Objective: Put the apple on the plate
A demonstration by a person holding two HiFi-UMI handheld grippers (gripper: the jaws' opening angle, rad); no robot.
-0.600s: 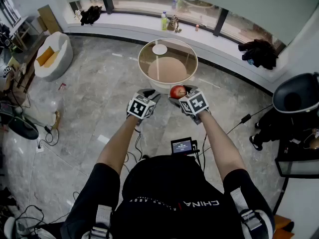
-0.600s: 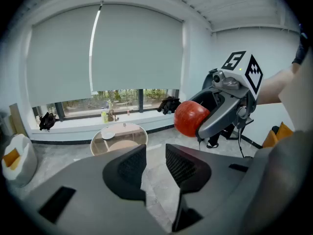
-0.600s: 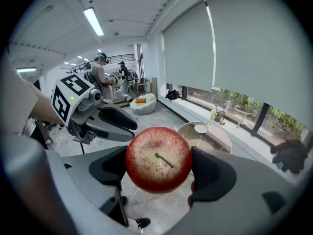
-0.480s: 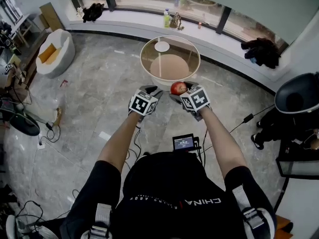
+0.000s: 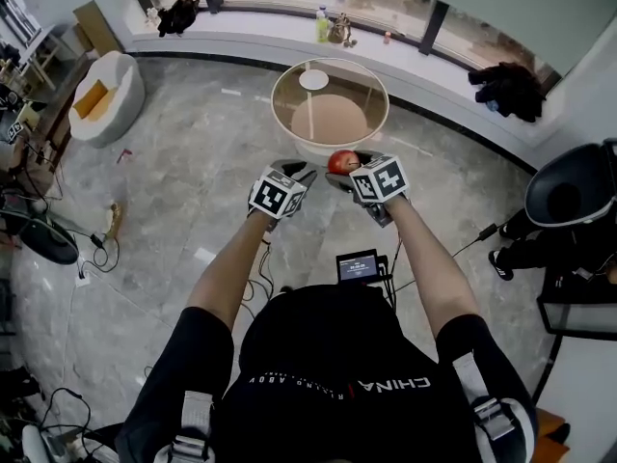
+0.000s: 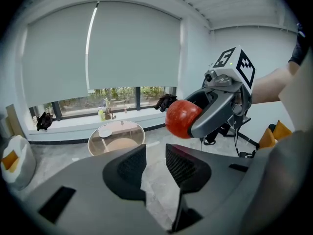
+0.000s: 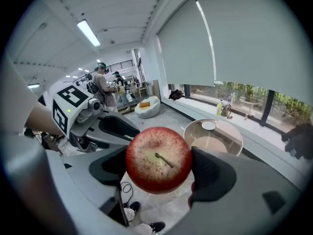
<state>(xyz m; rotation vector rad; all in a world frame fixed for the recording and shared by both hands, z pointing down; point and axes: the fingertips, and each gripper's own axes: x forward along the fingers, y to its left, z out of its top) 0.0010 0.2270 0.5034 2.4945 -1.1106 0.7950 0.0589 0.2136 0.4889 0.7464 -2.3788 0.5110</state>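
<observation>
A red apple (image 5: pixel 343 161) is clamped between the pads of my right gripper (image 5: pixel 345 170), held in the air short of the round glass table (image 5: pixel 275 114). In the right gripper view the apple (image 7: pixel 157 158) fills the jaws of the right gripper (image 7: pixel 161 173), stem towards the camera. A small white plate (image 5: pixel 313 79) lies on the far part of the table, also seen as the plate (image 7: pixel 209 126) beyond the apple. My left gripper (image 5: pixel 292 173) hovers just left of the apple. In its own view the left gripper (image 6: pixel 155 163) is open by a narrow gap with nothing in it.
A white armchair (image 5: pixel 104 99) stands at the left. Bottles (image 5: pixel 321 24) and dark clothes (image 5: pixel 506 87) lie on the window ledge behind the table. Cables (image 5: pixel 96 249) run over the marble floor at left. A black rounded object (image 5: pixel 569 196) sits at the right. People (image 7: pixel 102 84) stand far off.
The grippers, apple and table all sit slightly higher in the head view. The right gripper still holds the apple, and the left gripper stays beside it.
</observation>
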